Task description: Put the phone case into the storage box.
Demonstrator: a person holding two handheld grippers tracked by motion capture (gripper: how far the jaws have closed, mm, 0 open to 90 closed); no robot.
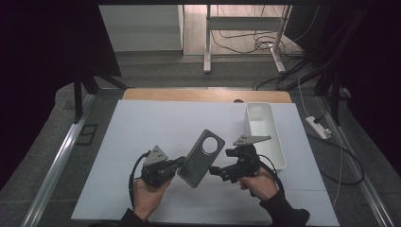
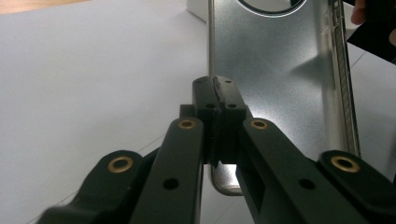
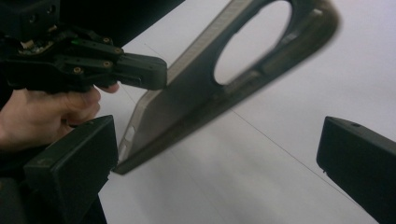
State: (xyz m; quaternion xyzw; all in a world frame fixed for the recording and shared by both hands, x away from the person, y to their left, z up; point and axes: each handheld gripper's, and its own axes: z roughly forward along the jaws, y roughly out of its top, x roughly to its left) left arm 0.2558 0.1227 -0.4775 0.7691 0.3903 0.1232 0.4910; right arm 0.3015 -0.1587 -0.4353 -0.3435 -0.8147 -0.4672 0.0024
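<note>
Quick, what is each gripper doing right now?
Left gripper: shut on the phone case.
Right gripper: open, holding nothing.

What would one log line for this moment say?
left gripper: shut on phone case edge, case lifted | right gripper: open, beside case, not touching | bin: to the right on table

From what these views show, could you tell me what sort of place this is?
Probably a lab or recording workspace: a white-covered table, loose cables and a power strip on the carpet, and bare desk legs beyond.
</note>
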